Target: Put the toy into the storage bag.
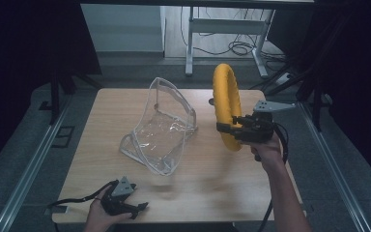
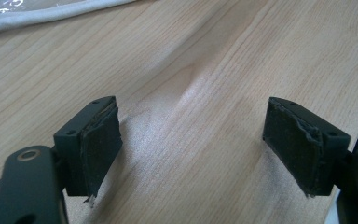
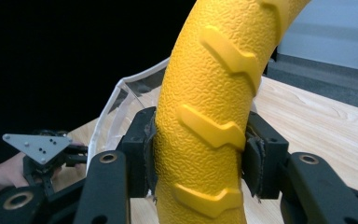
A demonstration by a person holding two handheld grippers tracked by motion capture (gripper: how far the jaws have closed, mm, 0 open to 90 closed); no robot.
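A yellow ring (image 1: 226, 104) with raised tread marks stands upright above the right half of the wooden table (image 1: 212, 179). My right gripper (image 1: 229, 128) is shut on its lower rim; in the right gripper view both jaws press the ring (image 3: 209, 93) from either side. A clear plastic pouch (image 1: 162, 128) with a white edge stands open at the table's middle, left of the ring, and its rim (image 3: 116, 100) shows behind the ring. My left gripper (image 1: 137, 209) rests at the front left edge, open with nothing between its pads (image 2: 100, 144). The pouch's edge (image 2: 37, 14) lies beyond it.
Behind the table, a white desk frame (image 1: 189, 43) and loose cables (image 1: 239, 47) sit on the floor. Metal rails (image 1: 29, 164) run along the floor on both sides. Bare wood lies between the left gripper and the pouch.
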